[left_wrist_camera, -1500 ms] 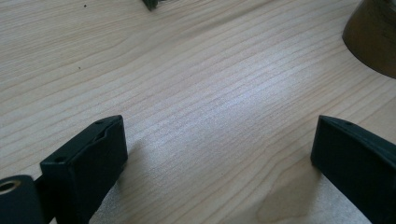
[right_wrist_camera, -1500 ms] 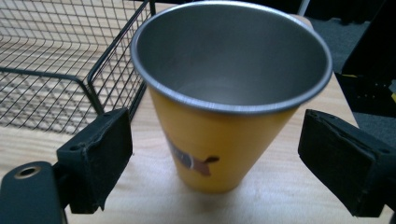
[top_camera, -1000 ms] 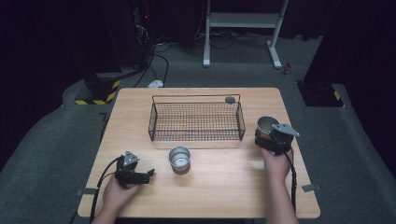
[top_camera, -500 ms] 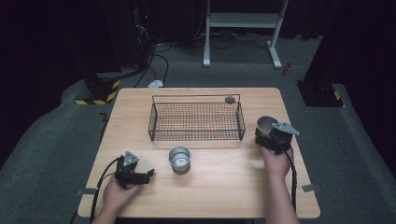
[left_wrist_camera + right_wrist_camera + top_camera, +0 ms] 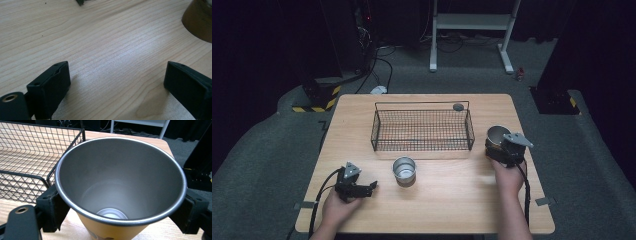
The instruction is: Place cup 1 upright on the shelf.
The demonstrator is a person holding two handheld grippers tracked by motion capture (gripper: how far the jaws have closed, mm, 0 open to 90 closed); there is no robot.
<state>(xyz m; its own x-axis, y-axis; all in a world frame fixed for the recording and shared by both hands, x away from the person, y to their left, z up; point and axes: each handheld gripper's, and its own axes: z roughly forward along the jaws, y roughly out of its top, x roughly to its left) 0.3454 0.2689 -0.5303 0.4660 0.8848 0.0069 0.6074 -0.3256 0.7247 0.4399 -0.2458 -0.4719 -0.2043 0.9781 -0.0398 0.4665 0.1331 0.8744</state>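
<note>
Two cups, one clamped in right tongs, left tongs closing, empty, one basket

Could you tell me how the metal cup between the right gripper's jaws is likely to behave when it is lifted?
The cup looks like rigid, thin metal, so probably stiff and light. Its walls taper downward, so the right gripper pressing both sides might let it slide upward. Empty and wide-mouthed, it could tip if knocked.

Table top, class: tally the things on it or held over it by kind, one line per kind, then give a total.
Metal cups: 2, one standing, one held
Wire baskets: 1
Small grey round things: 1
Handheld grippers: 2, left and right
Total: 6
</note>
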